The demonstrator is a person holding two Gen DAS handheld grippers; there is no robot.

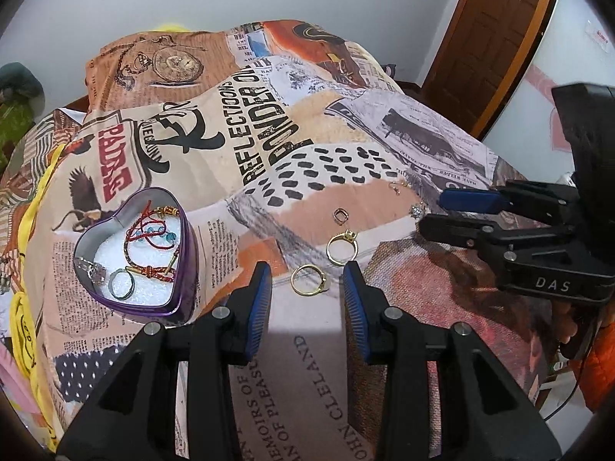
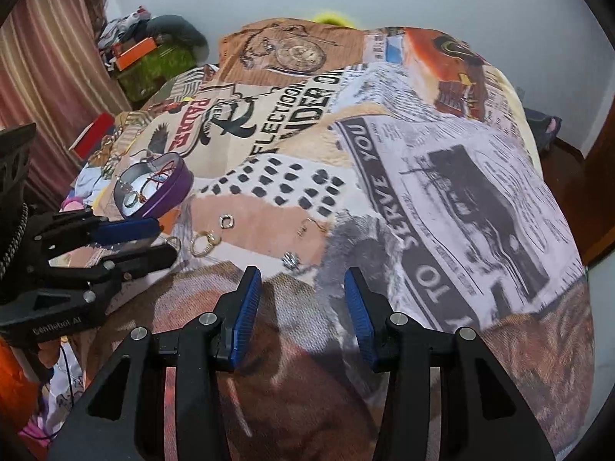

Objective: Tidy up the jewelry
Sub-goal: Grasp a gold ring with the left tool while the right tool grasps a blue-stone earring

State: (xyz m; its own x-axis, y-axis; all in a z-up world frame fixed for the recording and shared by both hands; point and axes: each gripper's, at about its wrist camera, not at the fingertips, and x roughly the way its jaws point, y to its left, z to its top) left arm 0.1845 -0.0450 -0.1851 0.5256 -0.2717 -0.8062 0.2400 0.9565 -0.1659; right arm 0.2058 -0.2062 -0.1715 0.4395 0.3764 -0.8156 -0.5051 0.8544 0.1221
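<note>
The left hand-held gripper (image 1: 306,282) stands wide open and empty, a gold ring (image 1: 307,279) lying between its fingertips on the bed's printed blanket (image 1: 307,345). The right hand-held gripper (image 2: 303,288) gapes empty too. Farther left sits the heart-shaped tin (image 1: 177,288), holding bracelets (image 1: 153,230).

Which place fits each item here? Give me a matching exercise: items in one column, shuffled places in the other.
Items:
1. red braided bracelet
2. near gold ring
3. crystal stud
4. left tongs

Places:
A. beside the right tongs' tips
B. inside the heart-shaped tin
C. open, straddling a ring
D. on the blanket, between blue pads

Pairs: 1-B, 2-D, 3-A, 4-C
</note>
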